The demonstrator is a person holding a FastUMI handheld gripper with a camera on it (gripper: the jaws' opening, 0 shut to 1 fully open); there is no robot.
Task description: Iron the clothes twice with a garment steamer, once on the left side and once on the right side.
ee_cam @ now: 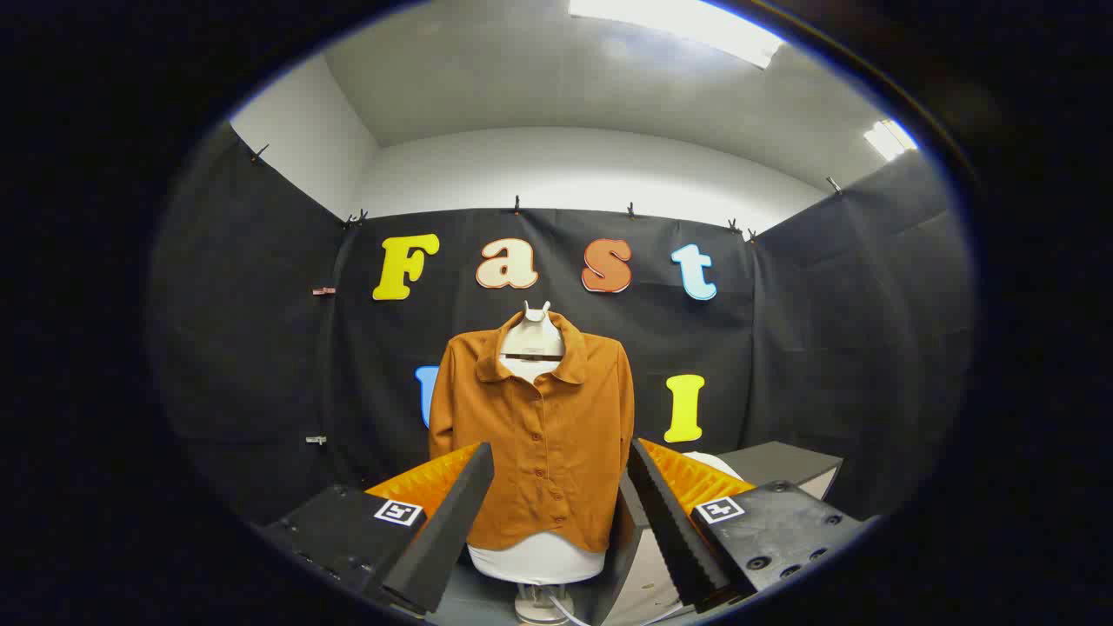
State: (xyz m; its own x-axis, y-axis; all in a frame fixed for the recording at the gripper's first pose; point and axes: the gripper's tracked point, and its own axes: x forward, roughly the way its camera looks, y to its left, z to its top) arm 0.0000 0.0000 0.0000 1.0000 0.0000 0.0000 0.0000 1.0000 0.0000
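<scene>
- Low in the frame, the claw (556, 522) stands wide, its two wedge-shaped fingers (443, 530) splayed apart and holding nothing; their inner faces are ridged, the right one saw-toothed along its edge, and each boxy mount behind them carries a small square black-and-white marker (399, 511).
- Beyond the fingers, at lower centre of the frame and seen through the gap between them, a rust-brown shirt (543, 435) hangs on a white dress form (535, 556). The cloth looks smooth and matte; it has a soft rounded collar, a buttoned front with a row of small buttons, and long sleeves hanging straight at the sides.
- The form's rounded white base shows below the shirt hem, above a pale stand (539, 604); its neck stub rises from the open collar.
- At lower right, behind the right finger, a grey tabletop (783, 461) with a flat surface.
- Farthest back, black cloth (826, 348) pinned with clips forms the booth wall, with white wall (574, 165) and ceiling light panels (678, 26) at the upper part of the frame.
</scene>
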